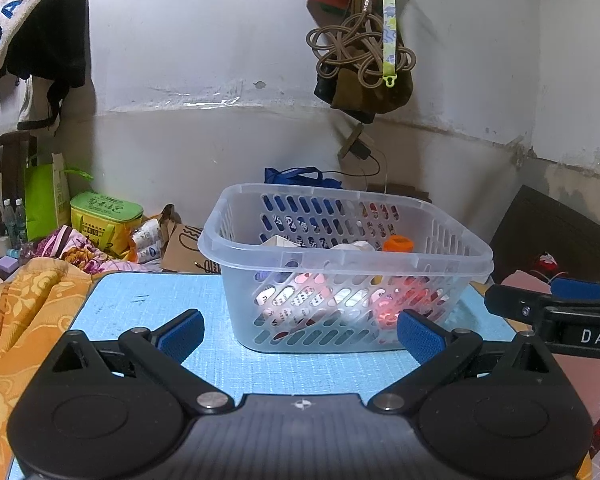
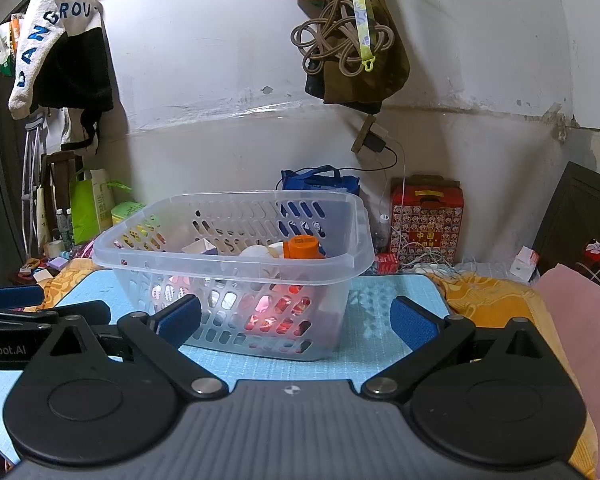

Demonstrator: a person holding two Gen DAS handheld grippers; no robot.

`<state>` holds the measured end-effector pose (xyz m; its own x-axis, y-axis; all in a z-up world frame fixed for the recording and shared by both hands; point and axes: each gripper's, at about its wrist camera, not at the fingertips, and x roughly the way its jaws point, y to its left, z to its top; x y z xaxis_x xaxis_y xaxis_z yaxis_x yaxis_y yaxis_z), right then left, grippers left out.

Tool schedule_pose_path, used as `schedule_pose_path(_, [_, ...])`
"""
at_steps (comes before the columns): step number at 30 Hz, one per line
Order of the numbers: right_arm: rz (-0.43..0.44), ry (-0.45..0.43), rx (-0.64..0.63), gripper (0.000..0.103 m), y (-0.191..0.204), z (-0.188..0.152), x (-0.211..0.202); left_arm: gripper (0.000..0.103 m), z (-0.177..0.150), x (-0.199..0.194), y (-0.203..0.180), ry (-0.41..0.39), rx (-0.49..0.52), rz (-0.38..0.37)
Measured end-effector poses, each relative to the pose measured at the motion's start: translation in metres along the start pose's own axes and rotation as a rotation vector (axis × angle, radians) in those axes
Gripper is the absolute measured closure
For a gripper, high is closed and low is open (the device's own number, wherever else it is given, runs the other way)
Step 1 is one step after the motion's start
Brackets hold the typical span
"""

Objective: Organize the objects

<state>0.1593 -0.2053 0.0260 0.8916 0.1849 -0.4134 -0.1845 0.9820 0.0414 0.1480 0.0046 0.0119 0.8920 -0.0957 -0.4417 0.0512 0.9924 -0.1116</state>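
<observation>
I see both grippers, left (image 1: 300, 334) and right (image 2: 296, 322), spread wide and empty before the basket (image 1: 388, 258); only the right view shows a red box (image 2: 427, 220).

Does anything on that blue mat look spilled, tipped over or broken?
Nothing stands out. The clear basket sits upright on the blue mat, its contents, including an orange-capped bottle, inside it. Both the left claw and right claw are open and empty, short of the basket.
</observation>
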Motion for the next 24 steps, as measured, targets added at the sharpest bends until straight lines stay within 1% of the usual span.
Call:
schedule_pose_path(19, [0.0,0.003,-0.002,0.0,0.0,-0.0009,-0.0005,0.0,0.0002,0.0003,0.0014,0.004,-0.004,-0.006])
schedule_pose_path(24, [0.0,0.005,-0.004,0.0,0.0,-0.0014,-0.0005,0.0,-0.0002,-0.0031,0.0012,-0.019,0.008,0.015])
